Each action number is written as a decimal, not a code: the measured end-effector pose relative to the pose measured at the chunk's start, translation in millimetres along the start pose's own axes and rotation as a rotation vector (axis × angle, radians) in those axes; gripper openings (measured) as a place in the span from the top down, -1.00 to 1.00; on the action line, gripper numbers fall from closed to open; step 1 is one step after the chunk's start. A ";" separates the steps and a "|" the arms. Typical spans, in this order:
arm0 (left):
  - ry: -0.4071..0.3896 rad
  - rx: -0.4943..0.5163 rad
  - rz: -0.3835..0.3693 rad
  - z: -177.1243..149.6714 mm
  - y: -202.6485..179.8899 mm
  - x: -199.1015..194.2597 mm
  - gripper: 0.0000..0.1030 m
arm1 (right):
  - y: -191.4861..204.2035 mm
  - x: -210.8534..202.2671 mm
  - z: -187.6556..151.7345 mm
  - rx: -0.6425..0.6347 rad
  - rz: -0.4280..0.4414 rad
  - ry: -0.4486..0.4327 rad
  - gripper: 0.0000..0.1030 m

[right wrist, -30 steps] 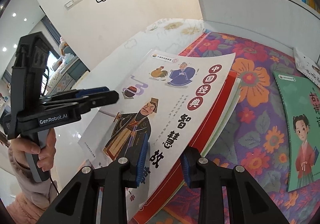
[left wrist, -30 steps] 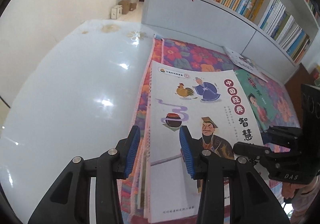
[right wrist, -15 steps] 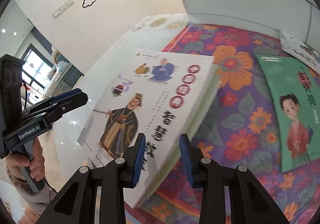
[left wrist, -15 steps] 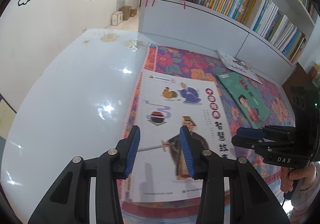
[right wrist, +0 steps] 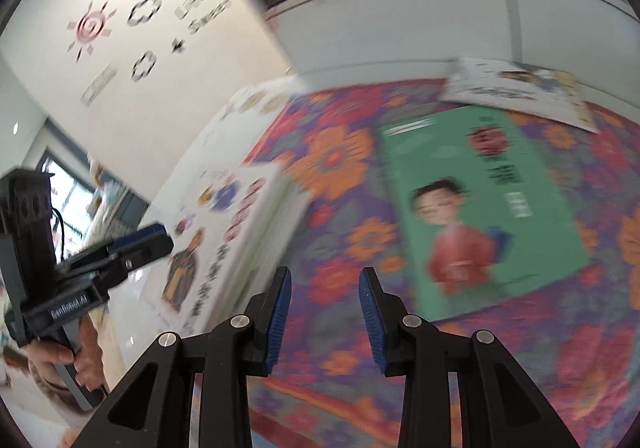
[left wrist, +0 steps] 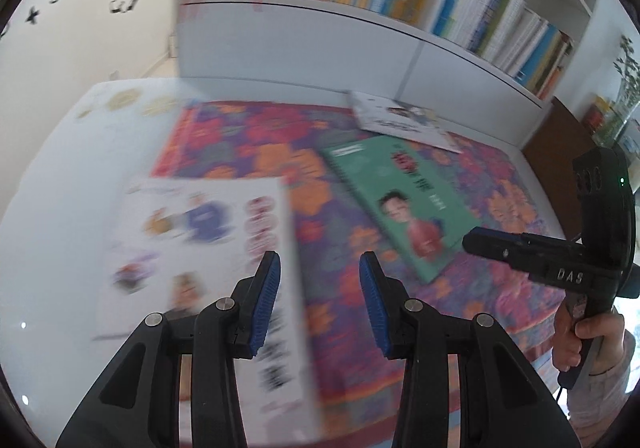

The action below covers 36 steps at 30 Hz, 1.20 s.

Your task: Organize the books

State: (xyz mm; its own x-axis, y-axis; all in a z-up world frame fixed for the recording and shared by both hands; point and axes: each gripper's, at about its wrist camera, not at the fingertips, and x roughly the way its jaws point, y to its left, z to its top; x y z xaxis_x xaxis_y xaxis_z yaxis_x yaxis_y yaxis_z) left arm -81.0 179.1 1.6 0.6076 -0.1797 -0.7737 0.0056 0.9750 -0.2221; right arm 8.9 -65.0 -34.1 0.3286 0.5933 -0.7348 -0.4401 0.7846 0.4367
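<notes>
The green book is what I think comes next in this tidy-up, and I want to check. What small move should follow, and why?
Probably bring the right gripper forward to the green book's near edge. Both grippers are open and empty, the left gripper too. The white book already tops the stack, while the green one lies alone, flat on the floral cloth.

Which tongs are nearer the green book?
Right. The right tongs hover open beside the green book, at its near corner. The left tongs hang open farther off, by the white book.

Books [left wrist: 404, 203] flat on cloth (blurry, maybe 3).
</notes>
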 end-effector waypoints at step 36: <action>-0.029 -0.132 -0.042 135.4 -73.9 257.8 -0.02 | -255.3 35.4 122.5 0.284 -0.187 -0.223 0.26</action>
State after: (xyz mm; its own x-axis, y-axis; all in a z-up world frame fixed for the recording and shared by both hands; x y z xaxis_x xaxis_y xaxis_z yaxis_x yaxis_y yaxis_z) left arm 182.8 78.4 -101.1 0.6316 -0.2141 -0.7451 -0.0717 0.9409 -0.3311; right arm 235.2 -222.3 -108.1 0.5678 0.4361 -0.6982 -0.1174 0.8824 0.4556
